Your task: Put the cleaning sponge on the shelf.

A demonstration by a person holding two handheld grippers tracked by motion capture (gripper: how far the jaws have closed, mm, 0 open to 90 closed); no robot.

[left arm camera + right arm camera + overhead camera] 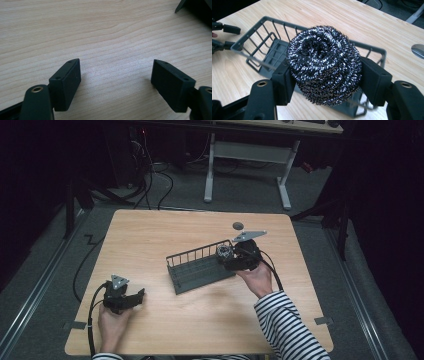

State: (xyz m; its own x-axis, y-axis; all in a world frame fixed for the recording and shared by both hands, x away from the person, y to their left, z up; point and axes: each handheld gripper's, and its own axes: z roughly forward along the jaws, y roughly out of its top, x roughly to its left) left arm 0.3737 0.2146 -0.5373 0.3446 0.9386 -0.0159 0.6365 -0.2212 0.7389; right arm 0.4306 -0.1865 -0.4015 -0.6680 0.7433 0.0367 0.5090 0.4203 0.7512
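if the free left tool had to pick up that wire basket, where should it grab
Probably the top rail of the wire basket at its near left end, coming from above with the jaws astride the rail. The rim is thin and open there, it faces the left tool, and the right tool holds the steel scrubber at the far end.

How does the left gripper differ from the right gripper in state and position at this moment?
The left gripper is open with nothing between its jaws; the right gripper is shut on a steel wool scourer. The left gripper sits low over bare table near the person's front left edge; the right gripper is at the right end of the grey wire basket. Both are black, two-jawed and hand-held.
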